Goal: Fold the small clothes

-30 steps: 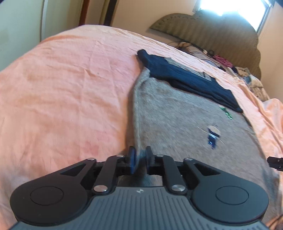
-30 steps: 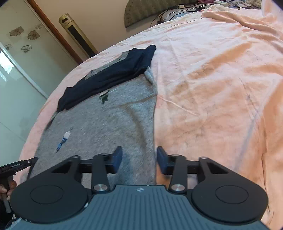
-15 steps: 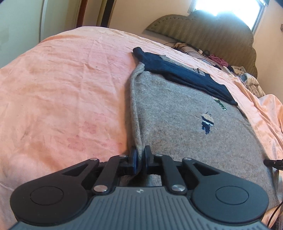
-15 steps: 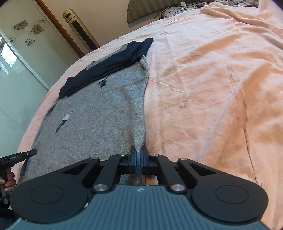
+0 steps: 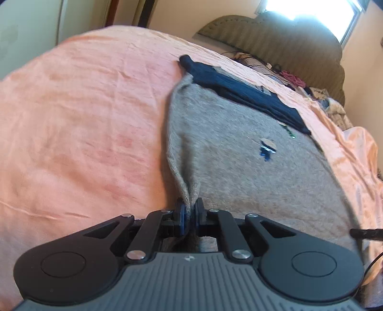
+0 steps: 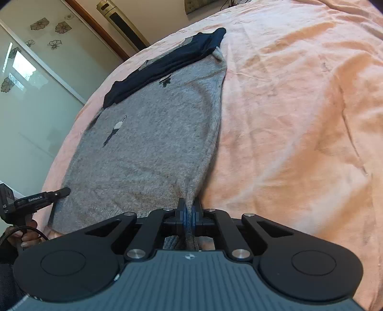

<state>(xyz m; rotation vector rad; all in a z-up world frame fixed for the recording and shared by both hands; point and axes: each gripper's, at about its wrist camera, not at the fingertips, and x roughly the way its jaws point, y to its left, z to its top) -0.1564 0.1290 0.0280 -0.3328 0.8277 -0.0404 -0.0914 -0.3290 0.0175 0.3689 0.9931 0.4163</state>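
A grey knit sweater (image 5: 239, 153) with small embroidered figures lies spread on the pink bedsheet (image 5: 83, 119). Its far part is dark navy fabric (image 5: 239, 93) folded across the top. My left gripper (image 5: 190, 211) is shut on the sweater's near left corner, and the fabric rises in a ridge from the jaws. In the right wrist view the sweater (image 6: 153, 134) and navy part (image 6: 167, 62) lie on the sheet (image 6: 299, 119). My right gripper (image 6: 189, 210) is shut on the near right corner, lifted slightly.
A padded headboard (image 5: 275, 40) and a pile of clothes and cables (image 5: 292, 79) lie beyond the sweater. A glass wardrobe door (image 6: 28, 83) and a tower fan (image 6: 119, 21) stand left of the bed. The other gripper's handle (image 6: 36, 199) shows at the left edge.
The right gripper, open a second ago, has shut on the sweater's right corner. Both grippers have lifted their corners a little, and the fabric now ridges up from each.
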